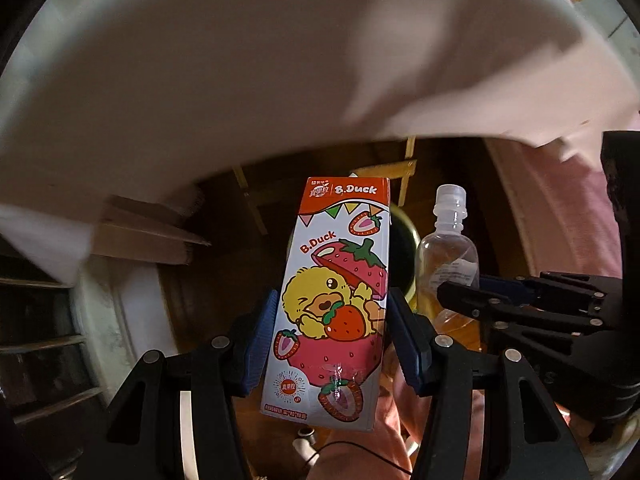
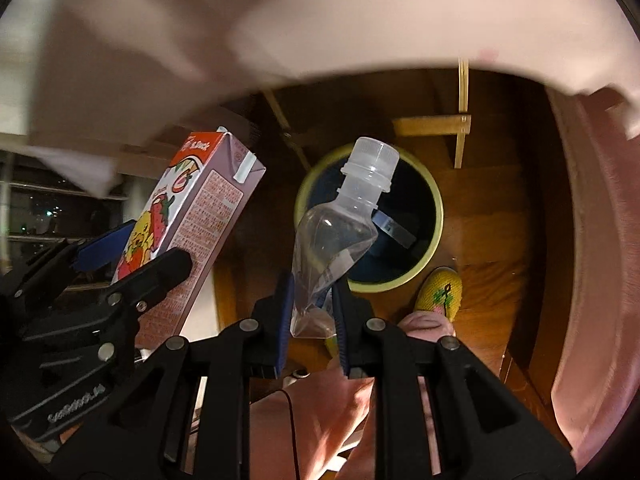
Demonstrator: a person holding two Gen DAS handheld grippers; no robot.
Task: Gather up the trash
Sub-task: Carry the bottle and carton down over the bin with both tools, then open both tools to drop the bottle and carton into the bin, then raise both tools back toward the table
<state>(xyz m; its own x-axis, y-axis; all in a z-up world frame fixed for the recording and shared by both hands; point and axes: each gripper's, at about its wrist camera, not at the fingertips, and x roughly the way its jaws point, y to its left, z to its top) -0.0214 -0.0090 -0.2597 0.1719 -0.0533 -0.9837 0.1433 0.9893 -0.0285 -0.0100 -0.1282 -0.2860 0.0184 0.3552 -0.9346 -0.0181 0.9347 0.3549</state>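
My left gripper (image 1: 332,336) is shut on a strawberry drink carton (image 1: 336,300) with a yellow duck printed on it, held upright in the air. The same carton (image 2: 192,224) leans at the left of the right wrist view, with the left gripper (image 2: 132,256) clamped on it. My right gripper (image 2: 314,312) is shut on the squashed lower part of a clear plastic bottle (image 2: 344,228), capless neck pointing up. That bottle (image 1: 448,256) also shows right of the carton in the left wrist view. Below the bottle stands a round bin (image 2: 434,236) with a yellow-green rim and dark inside.
A white tablecloth edge (image 2: 320,20) hangs overhead across both views. The bin stands on a wooden floor (image 2: 488,280) among wooden chair or table legs (image 2: 462,120). A person's pink trouser leg (image 2: 332,412) and yellow slipper (image 2: 438,292) are beside the bin. Cardboard (image 1: 144,232) lies at left.
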